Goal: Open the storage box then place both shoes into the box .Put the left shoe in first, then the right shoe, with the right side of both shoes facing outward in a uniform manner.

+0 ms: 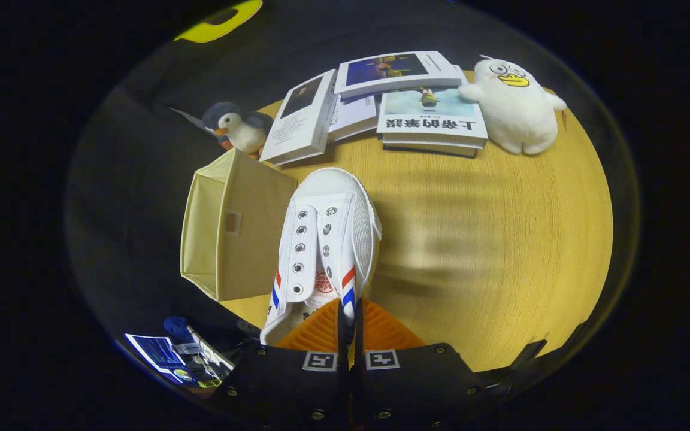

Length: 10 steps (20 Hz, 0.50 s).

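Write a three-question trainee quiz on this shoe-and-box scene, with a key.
1. True or false: the hand-held gripper is shut on the white shoe.
2. Multiple choice: the cream storage box stands A) beside the shoe, on the side where the penguin toy is; B) on top of the books; C) beside the white duck plush.
3. Fill in: beyond the shoe's toe, the far part of the wooden table holds a group of ____.

Key:
1. True; both fingers pinch the shoe's side wall by the red and blue stripes.
2. A.
3. Books, between the penguin toy and the duck plush.
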{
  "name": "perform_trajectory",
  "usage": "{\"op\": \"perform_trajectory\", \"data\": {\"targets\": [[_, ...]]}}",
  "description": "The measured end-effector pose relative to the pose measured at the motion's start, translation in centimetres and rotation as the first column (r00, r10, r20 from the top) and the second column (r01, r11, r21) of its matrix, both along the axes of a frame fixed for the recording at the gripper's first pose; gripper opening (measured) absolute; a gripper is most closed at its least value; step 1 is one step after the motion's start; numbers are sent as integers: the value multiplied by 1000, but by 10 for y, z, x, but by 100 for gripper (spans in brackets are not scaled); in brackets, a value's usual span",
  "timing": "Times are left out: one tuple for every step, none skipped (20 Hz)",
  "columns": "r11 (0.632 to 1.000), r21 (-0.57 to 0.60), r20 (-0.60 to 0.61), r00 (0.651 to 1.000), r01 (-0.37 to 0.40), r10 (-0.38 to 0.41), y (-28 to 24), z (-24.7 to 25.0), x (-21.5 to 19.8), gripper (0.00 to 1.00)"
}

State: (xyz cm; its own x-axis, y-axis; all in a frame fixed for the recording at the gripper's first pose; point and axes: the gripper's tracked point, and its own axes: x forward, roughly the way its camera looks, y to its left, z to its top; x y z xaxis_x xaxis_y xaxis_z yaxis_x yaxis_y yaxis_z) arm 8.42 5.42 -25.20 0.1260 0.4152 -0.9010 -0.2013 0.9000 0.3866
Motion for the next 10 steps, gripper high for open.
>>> {"op": "perform_trajectory", "data": {"targets": [[1000, 4, 9, 1000, -8, 8, 7, 7, 2, 3], [1000, 10, 17, 1000, -15, 15, 15, 14, 4, 3], [999, 16, 28, 999, -28, 28, 23, 21, 6, 3], [999, 22, 37, 999, -41, 40, 27, 30, 10, 3], [998, 27, 45, 997, -57, 56, 35, 37, 11, 3], [997, 33, 55, 996, -70, 68, 45, 43, 13, 3], [995, 39, 65, 994, -88, 85, 54, 49, 14, 3], [993, 44, 76, 992, -105, 102, 63, 54, 15, 3], [991, 47, 86, 989, -124, 120, 73, 60, 17, 3], [989, 50, 95, 986, -141, 136, 83, 65, 18, 3]]}}
